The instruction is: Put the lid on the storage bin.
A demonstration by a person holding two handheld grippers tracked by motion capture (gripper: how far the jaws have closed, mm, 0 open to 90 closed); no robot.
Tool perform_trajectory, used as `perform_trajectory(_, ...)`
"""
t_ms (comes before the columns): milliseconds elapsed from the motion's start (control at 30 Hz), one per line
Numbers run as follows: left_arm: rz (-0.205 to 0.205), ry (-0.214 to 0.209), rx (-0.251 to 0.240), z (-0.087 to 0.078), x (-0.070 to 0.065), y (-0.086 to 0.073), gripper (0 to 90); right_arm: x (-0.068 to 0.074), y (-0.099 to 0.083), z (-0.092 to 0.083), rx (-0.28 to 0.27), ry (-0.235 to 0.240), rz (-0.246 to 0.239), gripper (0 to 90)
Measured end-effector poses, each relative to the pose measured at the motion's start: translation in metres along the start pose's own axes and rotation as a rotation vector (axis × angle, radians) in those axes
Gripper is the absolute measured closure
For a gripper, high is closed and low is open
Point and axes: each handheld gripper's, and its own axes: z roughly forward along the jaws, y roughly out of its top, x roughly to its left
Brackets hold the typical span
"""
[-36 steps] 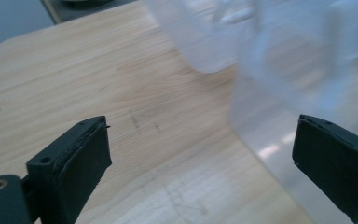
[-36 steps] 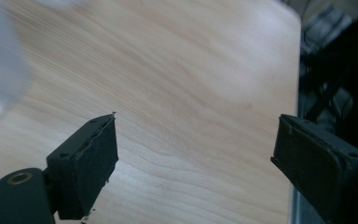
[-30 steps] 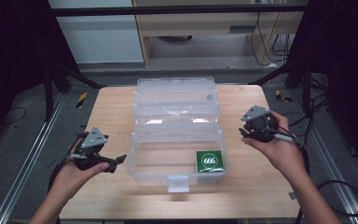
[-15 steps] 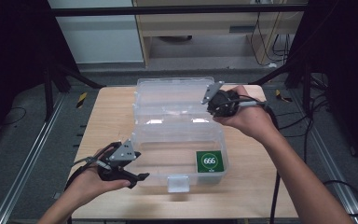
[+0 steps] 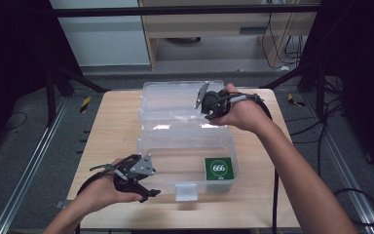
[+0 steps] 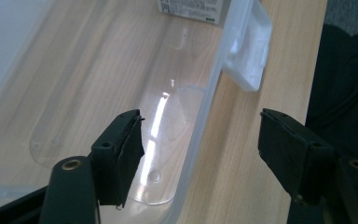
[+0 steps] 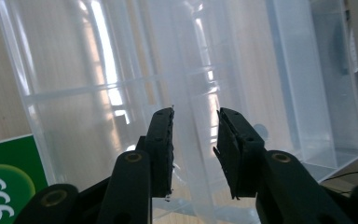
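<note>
While I look down from the high view, my left gripper [image 5: 143, 187] sits at the near left corner of the clear plastic box [image 5: 185, 161], which stands open on the wooden table [image 5: 112, 126]. My right gripper [image 5: 203, 103] is up at the box's raised lid [image 5: 175, 100], near its right end. A green card [image 5: 218, 168] marked 666 lies inside the box, off to the right of my left gripper and nearer to me than my right one.

Through the left gripper view, my jaws stand wide, having just been closing. The box's front wall [image 6: 200, 140] runs up between them, one jaw inside the box and one outside over the table; neither pad touches it. The white latch [image 6: 247, 51] hangs on that wall ahead of my jaws.

Through the right gripper view, my jaws are narrow, having just been closing, with a clear rib of the lid [image 7: 193, 116] standing between them. Whether the pads press it I cannot tell. The green card [image 7: 7, 179] shows to the jaws' left.
</note>
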Motion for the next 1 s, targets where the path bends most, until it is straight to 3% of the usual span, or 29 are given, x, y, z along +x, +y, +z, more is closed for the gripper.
perform_trajectory(133, 0.021, -0.015, 0.012, 0.006, 0.002, 0.001, 37.3, 0.002, 0.000, 0.004, 0.037, 0.022, -0.042, 70.8)
perform_trajectory(367, 0.017, -0.038, 0.054, 0.017, 0.004, 0.000, 46.2, 0.001, 0.002, 0.003, 0.037, 0.025, -0.052, 78.8)
perform_trajectory(700, 0.008, -0.064, 0.079, 0.026, 0.008, -0.001, 62.7, -0.001, 0.006, 0.007, 0.061, 0.039, -0.079, 80.6)
perform_trajectory(800, 0.010, -0.045, 0.096, 0.027, 0.011, -0.002, 71.9, 0.000, 0.005, 0.006, 0.061, 0.034, -0.099, 81.5)
perform_trajectory(833, -0.008, -0.057, 0.089, 0.027, 0.011, -0.003, 73.1, 0.000, 0.005, 0.006, 0.061, 0.031, -0.100, 81.7)
perform_trajectory(1000, -0.010, -0.075, 0.078, 0.028, 0.012, -0.004, 79.5, 0.000, 0.005, 0.006, 0.060, 0.031, -0.098, 81.9)
